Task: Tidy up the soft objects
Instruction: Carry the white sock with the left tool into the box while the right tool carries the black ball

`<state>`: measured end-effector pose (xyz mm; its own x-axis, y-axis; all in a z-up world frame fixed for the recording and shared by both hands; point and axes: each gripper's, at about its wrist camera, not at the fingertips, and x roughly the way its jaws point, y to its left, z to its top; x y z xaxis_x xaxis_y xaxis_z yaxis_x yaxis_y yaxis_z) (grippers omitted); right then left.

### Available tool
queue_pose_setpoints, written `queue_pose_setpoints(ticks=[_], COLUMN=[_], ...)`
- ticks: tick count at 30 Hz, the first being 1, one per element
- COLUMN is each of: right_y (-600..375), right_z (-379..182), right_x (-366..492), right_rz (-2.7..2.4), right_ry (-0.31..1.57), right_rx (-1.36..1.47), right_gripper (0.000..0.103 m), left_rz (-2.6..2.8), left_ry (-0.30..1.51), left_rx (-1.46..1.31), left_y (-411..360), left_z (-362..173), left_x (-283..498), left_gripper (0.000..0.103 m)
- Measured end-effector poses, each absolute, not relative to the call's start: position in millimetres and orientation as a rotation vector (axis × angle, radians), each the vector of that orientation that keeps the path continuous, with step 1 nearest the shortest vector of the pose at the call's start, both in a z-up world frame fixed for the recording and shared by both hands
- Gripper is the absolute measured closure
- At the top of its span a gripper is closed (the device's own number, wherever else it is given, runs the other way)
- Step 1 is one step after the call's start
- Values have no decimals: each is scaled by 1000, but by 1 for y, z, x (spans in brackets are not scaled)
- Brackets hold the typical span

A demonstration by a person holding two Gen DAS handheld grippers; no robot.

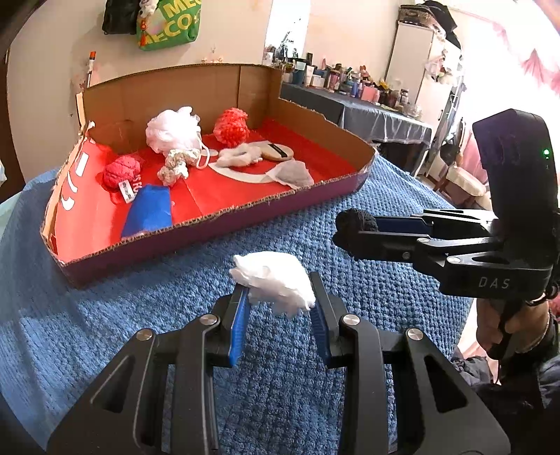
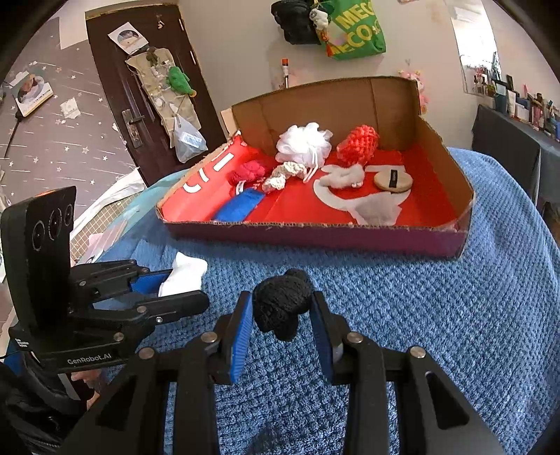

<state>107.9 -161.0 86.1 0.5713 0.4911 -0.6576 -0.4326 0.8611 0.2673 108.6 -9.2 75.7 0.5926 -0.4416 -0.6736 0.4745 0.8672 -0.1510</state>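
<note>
My left gripper [image 1: 280, 297] is shut on a white soft wad [image 1: 276, 280] and holds it above the blue blanket [image 1: 105, 315]; it also shows in the right wrist view [image 2: 182, 276]. My right gripper [image 2: 281, 308] is shut on a black yarn ball [image 2: 281, 304], seen from the left wrist view at the right [image 1: 353, 224]. Both are in front of the cardboard tray [image 2: 315, 234], which holds a white mesh puff [image 2: 302, 143], red knit pieces [image 2: 357, 143], a cream crochet piece [image 2: 283, 175], a blue cloth [image 2: 238, 206] and a round pad [image 2: 392, 180].
The tray [image 1: 210, 224] has a red lining and a high back wall. A dark table with bottles [image 1: 350, 101] stands behind at the right. A dark door [image 2: 140, 87] and hanging green bag [image 2: 353, 28] are on the wall.
</note>
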Motion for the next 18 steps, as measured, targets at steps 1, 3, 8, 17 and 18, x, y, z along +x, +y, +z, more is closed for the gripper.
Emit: queue_pose_setpoints(ticks=[1,3,8,17,18], right_y=[-161,-160,-156,-149,-148], right_z=[88,91,101,114,113], right_x=[109,111,123,173,180], right_rz=[544,549,565,591,592], right_ry=[793,786,778,788,796], right_rx=[80,81,78,71,69], right_gripper=[67,67,67,67,67], left_rz=[-533,-533,-544,-567,-573], left_ry=[767,761,750,772,780], left_rx=[45,40,35,61,70], left_y=[-8,-7,-6,-7,-8], left_z=[77,80,91,104,104], left_x=[109,111,124,173,182], left_gripper=[73,73,73,73,73])
